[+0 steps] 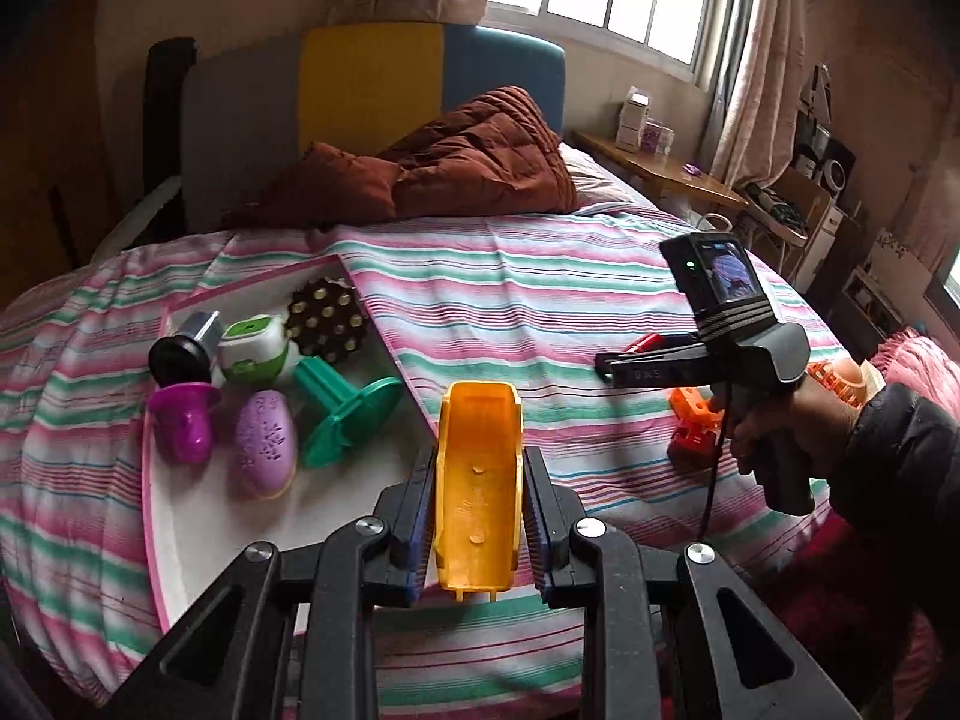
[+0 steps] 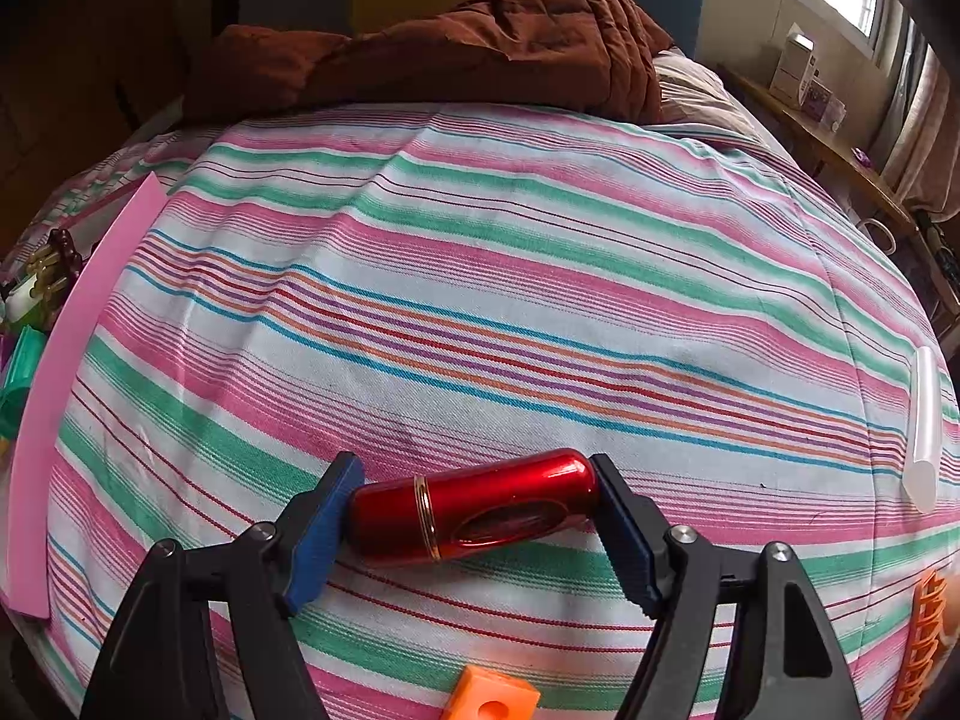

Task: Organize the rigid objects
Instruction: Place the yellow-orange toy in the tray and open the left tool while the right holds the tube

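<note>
My left gripper [image 1: 478, 468] is shut on a yellow plastic scoop-shaped piece [image 1: 477, 480], held above the bed beside the right edge of the pink-rimmed white tray [image 1: 198, 516]. The tray holds a purple cup [image 1: 183, 423], a lilac oval case [image 1: 265, 443], a teal spool [image 1: 342, 414], a green-white box [image 1: 252, 348], a black-silver cap [image 1: 183, 348] and a brown studded disc [image 1: 326, 319]. My right gripper [image 2: 474, 507] is shut on a red metallic tube [image 2: 474, 507] by its two ends, just above the striped sheet. It also shows in the left wrist view [image 1: 636, 354].
An orange block [image 1: 696, 414] lies under the right hand, with an orange basket [image 1: 834, 381] behind. A clear stick [image 2: 924, 426] lies at the right. A brown quilt [image 1: 456, 156] is bunched at the headboard. The tray's pink rim [image 2: 66, 372] shows at the left.
</note>
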Available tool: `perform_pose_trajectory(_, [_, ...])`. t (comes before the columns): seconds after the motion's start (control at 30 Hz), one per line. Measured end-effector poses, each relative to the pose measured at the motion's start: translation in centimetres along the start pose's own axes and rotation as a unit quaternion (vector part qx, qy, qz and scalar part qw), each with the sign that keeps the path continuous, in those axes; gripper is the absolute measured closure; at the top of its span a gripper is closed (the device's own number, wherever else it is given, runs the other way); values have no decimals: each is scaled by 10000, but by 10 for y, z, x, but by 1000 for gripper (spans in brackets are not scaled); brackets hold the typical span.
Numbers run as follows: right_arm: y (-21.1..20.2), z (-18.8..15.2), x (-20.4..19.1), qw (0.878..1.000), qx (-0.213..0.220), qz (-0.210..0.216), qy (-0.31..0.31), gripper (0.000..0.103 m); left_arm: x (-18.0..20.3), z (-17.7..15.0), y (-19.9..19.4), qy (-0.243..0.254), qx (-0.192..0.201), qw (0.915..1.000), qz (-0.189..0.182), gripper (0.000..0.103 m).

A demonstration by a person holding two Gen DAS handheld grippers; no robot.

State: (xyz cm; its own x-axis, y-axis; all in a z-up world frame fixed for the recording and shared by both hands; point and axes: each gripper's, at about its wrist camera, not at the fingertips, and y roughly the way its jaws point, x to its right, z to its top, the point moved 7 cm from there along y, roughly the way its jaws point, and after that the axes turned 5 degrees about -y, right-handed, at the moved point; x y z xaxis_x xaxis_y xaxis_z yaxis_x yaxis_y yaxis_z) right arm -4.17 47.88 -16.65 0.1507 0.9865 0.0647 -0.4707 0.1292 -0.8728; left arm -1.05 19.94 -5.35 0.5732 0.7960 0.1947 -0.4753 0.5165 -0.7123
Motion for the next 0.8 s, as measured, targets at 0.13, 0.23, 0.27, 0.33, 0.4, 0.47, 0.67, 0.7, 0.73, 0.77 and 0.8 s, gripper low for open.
perform_pose_trajectory(0.13, [3,3,0,10000,2,-13,-50,27,-48,-6,-11,-460,1,9986,246,76])
perform_pose_trajectory(0.23, [3,4,-1,9999,4,-15,-109,27,-86,-15,-17,-822,-55,9956,450,76])
perform_pose_trajectory(0.27, [3,4,-1,9999,7,-11,-126,27,-96,-18,-18,-924,-69,9944,502,77])
perform_pose_trajectory(0.33, [2,4,-1,9999,6,-10,-135,27,-115,-25,-20,-1097,-85,9920,610,77])
perform_pose_trajectory(0.4, [2,4,-2,9999,5,-17,-151,27,-128,-32,-19,-1213,-162,9900,702,77])
perform_pose_trajectory(0.47, [2,4,-2,9999,2,-20,-153,27,-135,-36,-17,-1305,-206,9884,743,77])
perform_pose_trajectory(0.67, [3,5,-2,9998,-2,-28,-176,27,-133,-29,-1,-1408,-410,9869,672,76])
perform_pose_trajectory(0.7, [3,5,-3,9998,-4,-44,-183,27,-134,-28,5,-1395,-499,9863,721,76])
perform_pose_trajectory(0.73, [3,5,-3,9998,-6,-46,-187,27,-134,-25,10,-1389,-559,9861,721,76])
perform_pose_trajectory(0.77, [3,5,-3,9998,-10,-37,-181,27,-136,-23,15,-1361,-566,9862,758,76])
perform_pose_trajectory(0.8, [3,5,-3,9998,-15,-37,-183,27,-137,-20,19,-1331,-577,9859,830,76])
